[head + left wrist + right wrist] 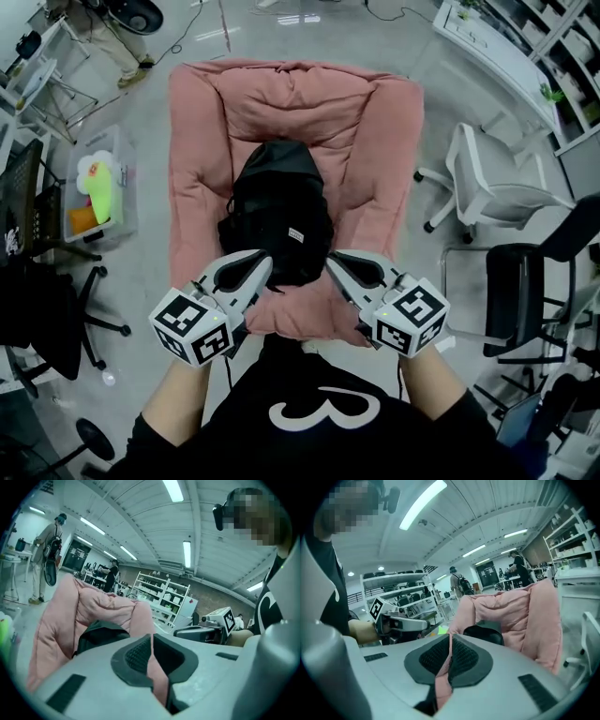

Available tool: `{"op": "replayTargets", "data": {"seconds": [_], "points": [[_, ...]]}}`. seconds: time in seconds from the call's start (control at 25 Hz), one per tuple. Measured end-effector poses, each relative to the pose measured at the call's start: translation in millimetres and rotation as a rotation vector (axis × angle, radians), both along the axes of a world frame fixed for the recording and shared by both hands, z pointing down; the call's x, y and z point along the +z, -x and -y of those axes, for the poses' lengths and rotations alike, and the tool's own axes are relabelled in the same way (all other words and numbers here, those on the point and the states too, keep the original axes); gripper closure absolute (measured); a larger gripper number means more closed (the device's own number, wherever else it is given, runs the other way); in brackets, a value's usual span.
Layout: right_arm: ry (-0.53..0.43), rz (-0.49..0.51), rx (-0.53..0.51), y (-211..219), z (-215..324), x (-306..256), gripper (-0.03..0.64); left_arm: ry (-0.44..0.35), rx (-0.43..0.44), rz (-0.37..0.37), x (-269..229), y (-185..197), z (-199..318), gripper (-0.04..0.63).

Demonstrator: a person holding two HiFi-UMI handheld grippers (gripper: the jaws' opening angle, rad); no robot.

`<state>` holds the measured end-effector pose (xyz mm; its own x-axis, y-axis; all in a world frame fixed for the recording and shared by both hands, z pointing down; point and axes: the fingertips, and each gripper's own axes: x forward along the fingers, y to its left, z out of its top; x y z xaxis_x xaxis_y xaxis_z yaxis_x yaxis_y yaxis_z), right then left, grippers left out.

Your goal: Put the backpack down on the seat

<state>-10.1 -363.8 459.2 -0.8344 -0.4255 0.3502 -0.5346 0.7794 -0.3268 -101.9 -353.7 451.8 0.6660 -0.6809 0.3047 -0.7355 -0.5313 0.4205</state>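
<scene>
A black backpack (277,220) rests upright on the seat of a pink padded armchair (375,141), leaning on its backrest. My left gripper (265,258) and right gripper (330,258) hover side by side over the seat's front edge, tips just short of the backpack's lower end. Both are shut, with nothing between the pads. In the left gripper view the left gripper (151,637) points at the backpack (101,637) and the pink armchair (70,616). The right gripper view shows the right gripper (450,637) with the backpack (485,633) beyond it.
A white office chair (497,187) and a black chair (534,291) stand to the right. On the left are a clear bin of toys (98,192) and a black swivel chair (47,309). Shelving lines the far wall, and a person (49,550) stands there.
</scene>
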Motion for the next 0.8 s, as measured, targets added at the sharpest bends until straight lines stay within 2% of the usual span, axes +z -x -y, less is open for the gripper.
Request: {"op": "replayTargets", "data": {"seconds": [0.04, 0.32, 0.48, 0.8], "points": [[-0.007, 0.016, -0.010, -0.9, -8.7, -10.9, 0.595, -0.015, -0.006, -0.001, -11.9, -5.7, -10.2, 0.583], [-0.033, 0.153, -0.040, -15.5, -59.1, -83.5, 0.614, -0.036, -0.014, 0.001, -71.4, -37.3, -73.1, 0.589], [-0.046, 0.173, -0.090, -24.1, -90.4, -110.4, 0.614, -0.056, -0.028, 0.009, -98.9, -44.3, -99.7, 0.589], [-0.126, 0.191, -0.100, -39.4, -132.6, -148.5, 0.614, -0.153, -0.032, 0.027, -137.2, -64.9, -142.4, 0.589]]}}
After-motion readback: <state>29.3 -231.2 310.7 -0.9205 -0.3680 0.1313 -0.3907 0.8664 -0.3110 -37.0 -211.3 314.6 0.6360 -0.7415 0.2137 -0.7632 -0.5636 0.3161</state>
